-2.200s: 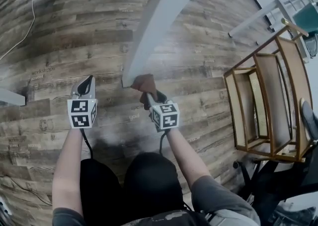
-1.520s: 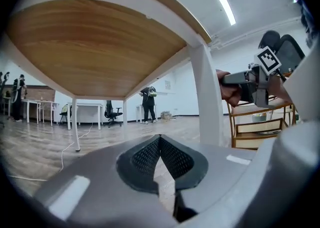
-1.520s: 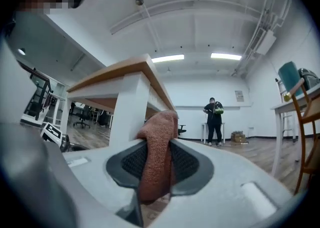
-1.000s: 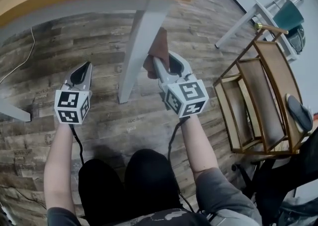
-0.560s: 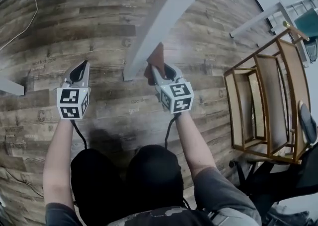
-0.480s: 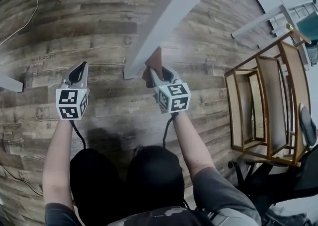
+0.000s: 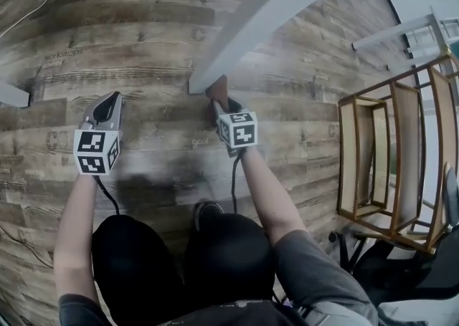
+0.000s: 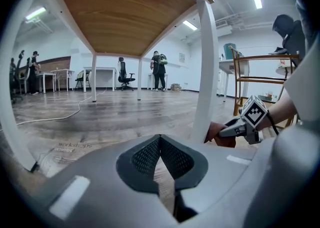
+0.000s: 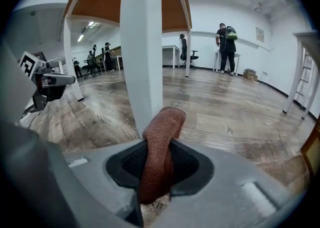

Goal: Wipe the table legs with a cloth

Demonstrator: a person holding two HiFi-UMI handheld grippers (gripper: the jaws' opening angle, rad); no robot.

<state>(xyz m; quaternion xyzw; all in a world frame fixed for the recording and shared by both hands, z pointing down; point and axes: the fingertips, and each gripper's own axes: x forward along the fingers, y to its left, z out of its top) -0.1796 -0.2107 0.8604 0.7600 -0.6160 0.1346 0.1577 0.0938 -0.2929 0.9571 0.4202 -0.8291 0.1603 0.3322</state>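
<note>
A white table leg (image 7: 251,27) slants down to its foot on the wood floor. My right gripper (image 7: 217,104) is shut on a reddish-brown cloth (image 7: 216,89), which rests against the right side of the leg just above the foot. In the right gripper view the cloth (image 9: 161,142) sticks up between the jaws, touching the leg (image 9: 142,56) in front. My left gripper (image 7: 107,107) hovers left of the leg, jaws shut with nothing between them. From the left gripper view (image 8: 160,144) the leg (image 8: 205,71) and the cloth (image 8: 220,134) show to the right.
A wooden frame chair (image 7: 380,160) stands at the right. Another white leg end (image 7: 11,94) shows at the left edge, and a cable (image 7: 36,9) lies at top left. The person's knees (image 7: 215,246) are close below. People and office chairs stand far off.
My right gripper has carried the cloth down the leg, from high up near the tabletop a second ago to just above the foot. The left gripper has stayed about in place.
</note>
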